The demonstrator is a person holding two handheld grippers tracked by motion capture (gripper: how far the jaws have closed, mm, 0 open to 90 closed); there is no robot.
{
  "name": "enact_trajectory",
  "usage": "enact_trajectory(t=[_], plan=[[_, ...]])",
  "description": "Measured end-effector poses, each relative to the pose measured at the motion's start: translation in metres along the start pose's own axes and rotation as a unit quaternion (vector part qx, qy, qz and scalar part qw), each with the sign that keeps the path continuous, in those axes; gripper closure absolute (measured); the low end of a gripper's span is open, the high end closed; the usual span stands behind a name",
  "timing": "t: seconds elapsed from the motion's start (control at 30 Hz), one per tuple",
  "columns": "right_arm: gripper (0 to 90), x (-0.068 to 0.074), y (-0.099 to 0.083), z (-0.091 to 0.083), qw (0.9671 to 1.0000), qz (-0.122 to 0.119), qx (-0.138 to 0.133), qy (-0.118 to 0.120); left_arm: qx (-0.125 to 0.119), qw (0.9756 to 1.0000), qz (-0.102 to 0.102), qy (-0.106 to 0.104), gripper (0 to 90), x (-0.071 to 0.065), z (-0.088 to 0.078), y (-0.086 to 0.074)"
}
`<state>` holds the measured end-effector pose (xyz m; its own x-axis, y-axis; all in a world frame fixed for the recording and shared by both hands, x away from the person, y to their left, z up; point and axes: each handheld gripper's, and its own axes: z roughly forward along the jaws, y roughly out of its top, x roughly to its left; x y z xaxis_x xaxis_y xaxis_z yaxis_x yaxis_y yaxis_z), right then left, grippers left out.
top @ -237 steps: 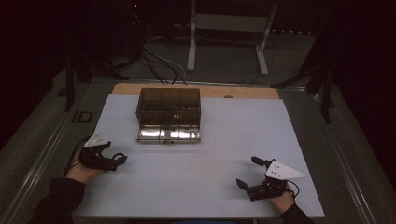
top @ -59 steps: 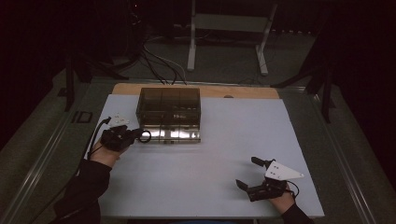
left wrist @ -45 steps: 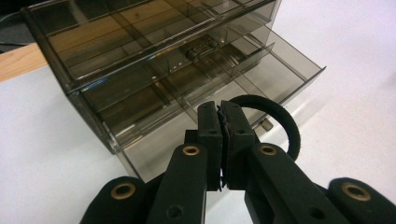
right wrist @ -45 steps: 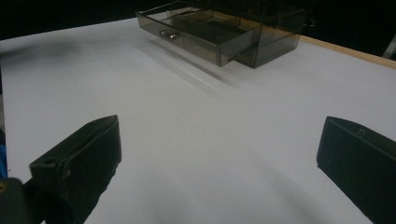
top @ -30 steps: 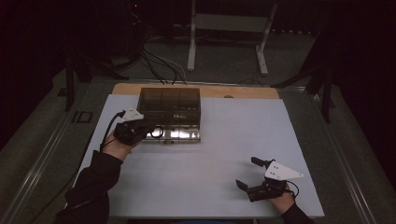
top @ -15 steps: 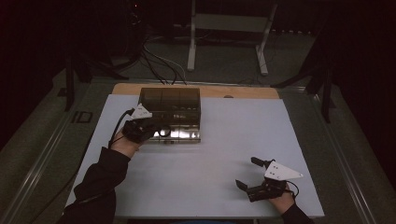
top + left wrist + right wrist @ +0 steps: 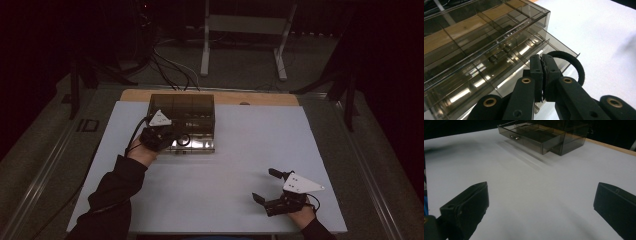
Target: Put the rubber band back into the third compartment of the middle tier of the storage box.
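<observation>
Black tool (image 7: 543,77) jaws — brass-coloured screws, dark sleeves (image 7: 112,192)

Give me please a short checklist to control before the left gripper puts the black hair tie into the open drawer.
1. Hair tie held: the left gripper is shut on its band. Ok.
2. Drawer of the smoked plastic organiser pulled out: ok.
3. Hair tie over the drawer: in the left gripper view the loop hangs near the drawer's front corner; whether it is inside the front wall, cannot tell.
4. Target compartment free: cannot tell, reflections hide the bottom.
5. Right gripper out of the way: open, resting on the white table, apart from the drawer. Ok.
</observation>
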<state>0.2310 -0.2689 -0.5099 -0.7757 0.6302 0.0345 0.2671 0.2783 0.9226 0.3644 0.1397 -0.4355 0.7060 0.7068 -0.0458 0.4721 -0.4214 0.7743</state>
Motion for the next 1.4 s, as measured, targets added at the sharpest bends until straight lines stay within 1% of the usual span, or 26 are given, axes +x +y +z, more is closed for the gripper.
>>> enact_trajectory(t=[0.1, 0.13, 0.27, 0.33, 0.37, 0.47, 0.53, 0.57, 0.7, 0.8, 0.83, 0.9, 1.0, 1.07, 1.23, 1.3, 1.4], plan=[[0.0, 0.000, 0.000, 0.000, 1.0000, -0.001, 0.001, 0.000, -0.001, 1.0000, 0.001, -0.002, 89.9, -0.001, 0.002, 0.001], [0.0, 0.000, 0.000, 0.000, 1.0000, -0.001, 0.001, 0.000, -0.002, 1.0000, 0.001, -0.006, 89.8, -0.002, 0.006, 0.002], [0.0, 0.000, 0.000, 0.000, 1.0000, -0.001, 0.001, 0.000, -0.002, 0.9999, 0.000, -0.010, 89.8, -0.003, 0.011, 0.003], [0.0, 0.000, 0.000, 0.000, 1.0000, -0.001, 0.001, 0.001, 0.000, 0.9999, 0.000, -0.010, 89.9, -0.004, 0.013, 0.003], [0.0, 0.000, 0.000, 0.000, 1.0000, -0.001, 0.002, 0.001, 0.004, 1.0000, 0.003, -0.004, 89.8, -0.005, 0.015, 0.003], [0.0, 0.000, 0.000, 0.000, 1.0000, 0.000, 0.002, 0.002, 0.003, 0.9999, -0.001, -0.010, 89.8, -0.005, 0.018, 0.003], [0.0, 0.001, 0.000, 0.000, 1.0000, -0.002, 0.002, 0.002, 0.003, 1.0000, 0.000, -0.009, 89.8, -0.006, 0.022, 0.004], [0.0, 0.000, 0.000, 0.000, 1.0000, -0.001, 0.002, 0.002, 0.002, 0.9999, -0.001, -0.014, 89.8, -0.006, 0.024, 0.004], [0.0, 0.000, 0.000, 0.000, 1.0000, -0.001, 0.003, 0.002, 0.009, 0.9999, 0.001, -0.015, 89.8, -0.006, 0.030, 0.004], [0.0, 0.000, 0.000, 0.000, 1.0000, -0.001, 0.002, 0.002, 0.008, 0.9996, -0.005, -0.025, 89.8, -0.006, 0.032, 0.004], [0.0, 0.000, 0.000, 0.000, 1.0000, -0.001, 0.002, 0.002, 0.008, 0.9997, -0.001, -0.024, 89.8, -0.007, 0.033, 0.004], [0.0, 0.000, 0.000, 0.000, 1.0000, -0.001, 0.002, 0.002, 0.009, 0.9997, 0.001, -0.021, 89.8, -0.008, 0.034, 0.004], [0.0, 0.001, 0.000, 0.000, 1.0000, -0.002, 0.002, 0.003, 0.012, 0.9997, 0.002, -0.023, 89.8, -0.009, 0.039, 0.004], [0.0, 0.001, 0.000, 0.000, 1.0000, -0.002, 0.002, 0.003, 0.012, 0.9996, 0.000, -0.027, 89.8, -0.009, 0.041, 0.004], [0.0, 0.001, 0.000, 0.000, 1.0000, -0.003, 0.003, 0.003, 0.017, 0.9995, -0.001, -0.027, 89.7, -0.009, 0.048, 0.004], [0.0, 0.001, 0.000, 0.000, 1.0000, -0.002, 0.003, 0.003, 0.019, 0.9994, -0.003, -0.029, 89.7, -0.010, 0.050, 0.004], [0.0, 0.001, 0.000, 0.000, 1.0000, -0.001, 0.003, 0.003, 0.023, 0.9993, -0.001, -0.030, 89.7, -0.011, 0.053, 0.004]])
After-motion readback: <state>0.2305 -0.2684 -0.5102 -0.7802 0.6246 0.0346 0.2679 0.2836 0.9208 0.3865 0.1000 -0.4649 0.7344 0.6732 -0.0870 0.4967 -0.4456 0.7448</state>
